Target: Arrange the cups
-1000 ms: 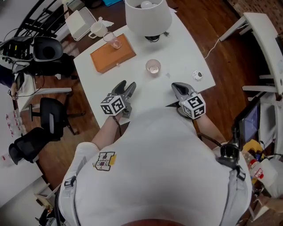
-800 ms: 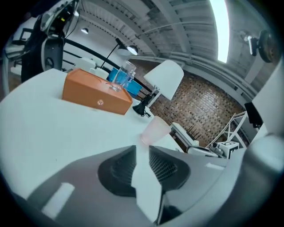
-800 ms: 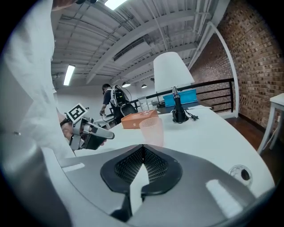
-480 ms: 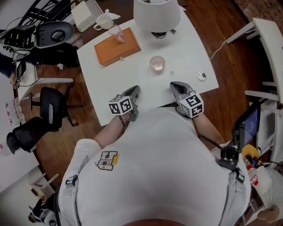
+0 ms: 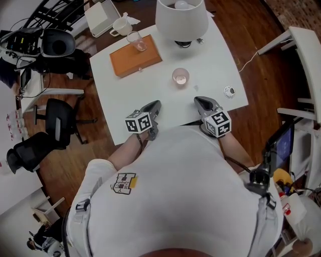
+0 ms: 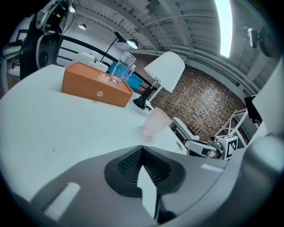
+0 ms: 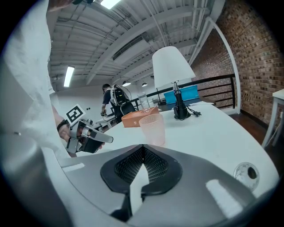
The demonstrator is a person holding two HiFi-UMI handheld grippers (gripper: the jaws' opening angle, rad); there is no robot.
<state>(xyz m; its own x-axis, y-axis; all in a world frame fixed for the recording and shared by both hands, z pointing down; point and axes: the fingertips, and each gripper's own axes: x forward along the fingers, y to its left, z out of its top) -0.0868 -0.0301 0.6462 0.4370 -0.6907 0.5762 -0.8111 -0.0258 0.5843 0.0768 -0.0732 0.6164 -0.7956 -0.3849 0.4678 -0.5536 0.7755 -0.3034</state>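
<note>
A frosted pink cup [image 5: 180, 77] stands upright in the middle of the white table [image 5: 220, 55]. On an orange box [image 5: 135, 56] at the back left stands a clear glass [image 5: 135, 40]; a white mug [image 5: 120, 26] sits beyond the table's corner. My left gripper [image 5: 155, 104] is shut and empty near the front edge, pointing toward the pink cup [image 6: 155, 123]. To its right my right gripper [image 5: 198, 100] is also shut with nothing in it, the pink cup [image 7: 152, 126] a short way ahead. Both sets of jaws, left [image 6: 142, 149] and right [image 7: 143, 149], meet with nothing between them.
A white lamp [image 5: 181, 20] stands at the table's far edge on a black base. A small round disc [image 5: 229, 91] lies near the right edge. A white tray [image 5: 102, 15] and black office chairs [image 5: 57, 128] stand off to the left.
The left gripper's jaws stood open a second ago and are shut now, empty. That gripper shifted slightly toward the table's front edge. The right gripper has stayed put.
</note>
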